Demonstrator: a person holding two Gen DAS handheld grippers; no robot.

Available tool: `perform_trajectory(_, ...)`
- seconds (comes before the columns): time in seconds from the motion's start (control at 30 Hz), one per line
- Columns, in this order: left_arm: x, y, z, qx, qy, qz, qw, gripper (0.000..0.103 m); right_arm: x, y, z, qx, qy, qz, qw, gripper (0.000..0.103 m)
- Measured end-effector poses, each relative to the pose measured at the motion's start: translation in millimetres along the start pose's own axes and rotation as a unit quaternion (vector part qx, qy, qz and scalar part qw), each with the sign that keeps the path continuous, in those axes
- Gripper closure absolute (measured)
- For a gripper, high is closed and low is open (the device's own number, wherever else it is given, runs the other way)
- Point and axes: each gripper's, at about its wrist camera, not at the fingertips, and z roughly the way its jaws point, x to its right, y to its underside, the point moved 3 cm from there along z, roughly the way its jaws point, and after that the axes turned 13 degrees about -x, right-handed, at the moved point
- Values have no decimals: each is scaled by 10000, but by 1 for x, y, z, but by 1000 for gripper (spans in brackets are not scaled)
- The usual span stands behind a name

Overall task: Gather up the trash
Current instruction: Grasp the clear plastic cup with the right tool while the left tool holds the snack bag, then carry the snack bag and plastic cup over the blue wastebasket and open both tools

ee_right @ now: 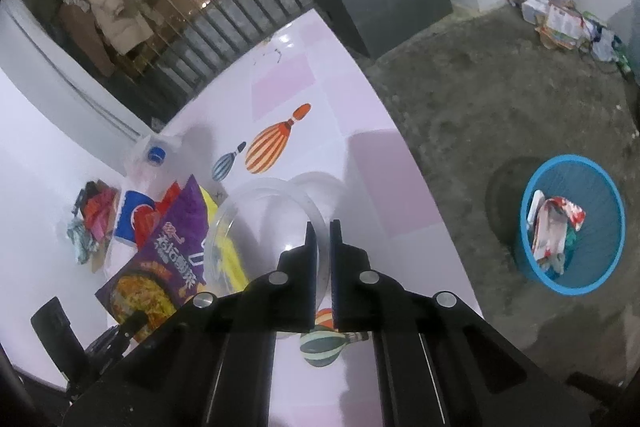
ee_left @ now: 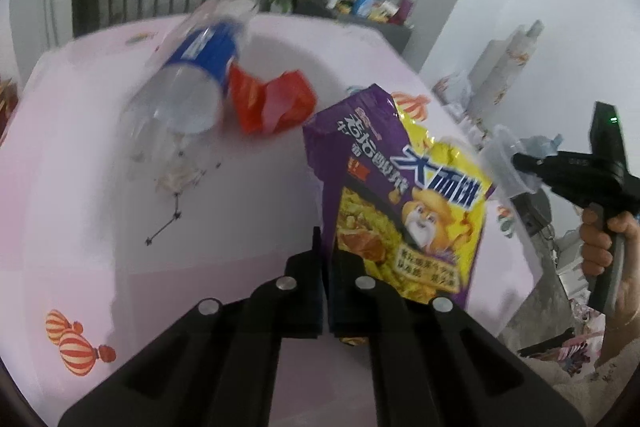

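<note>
The purple and yellow noodle packet (ee_left: 404,195), glossy crinkled foil, stands tilted at centre right of the left wrist view, its lower left edge pinched between the closed fingers of the left gripper (ee_left: 326,247). In the right wrist view the right gripper (ee_right: 323,231) is clamped on the rim of a clear plastic bowl (ee_right: 260,223), round and thin-walled, at the centre of the frame; whether anything lies in the bowl cannot be told. At upper left of the left wrist view lie a transparent bottle (ee_left: 188,67) with a blue label and, just beside it, a crumpled red wrapper (ee_left: 272,99), both on the pale pink tablecloth (ee_left: 80,187) printed with striped balloons. At right in the right wrist view, a round blue mesh basket (ee_right: 600,267) sits on the rough grey floor (ee_right: 500,87), holding crumpled wrappers and paper
</note>
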Motion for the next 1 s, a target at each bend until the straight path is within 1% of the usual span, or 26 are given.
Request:
perform_trajectory(0.1,9,-4,-9,314,43,218,9993,103,4,-3,-8,135,-60,88,9999,99)
perform_trajectory(0.2,17,-13,-19,591,126,371,9975,103,7,-7,-21,360,-90,152,9992,99)
perform_trajectory(0.3,24,-20,-26,747,145,500,9958,103,9,-13,-36,561,-81,197,9982,99)
perform_trajectory(0.37,31,-26,-31,878,91,662,9939,103,10,-16,-48,730,-52,209,9971,99)
perform_trajectory(0.43,35,-30,-34,948,60,757,9926,103,12,-16,-58,899,39,232,9957,99)
perform_trajectory(0.57,41,-39,-36,1014,83,845,9912,103,16,-16,-74,1121,52,358,9930,99)
perform_trajectory(0.67,46,-45,-38,1033,177,882,9906,103,19,-14,-80,1226,52,434,9915,99)
perform_trajectory(0.83,66,-59,-44,1243,222,1057,9863,103,29,-10,-88,1368,80,603,9887,99)
perform_trajectory(1.0,84,-75,-41,1231,295,1192,9848,103,43,-9,-95,1492,149,833,9852,99)
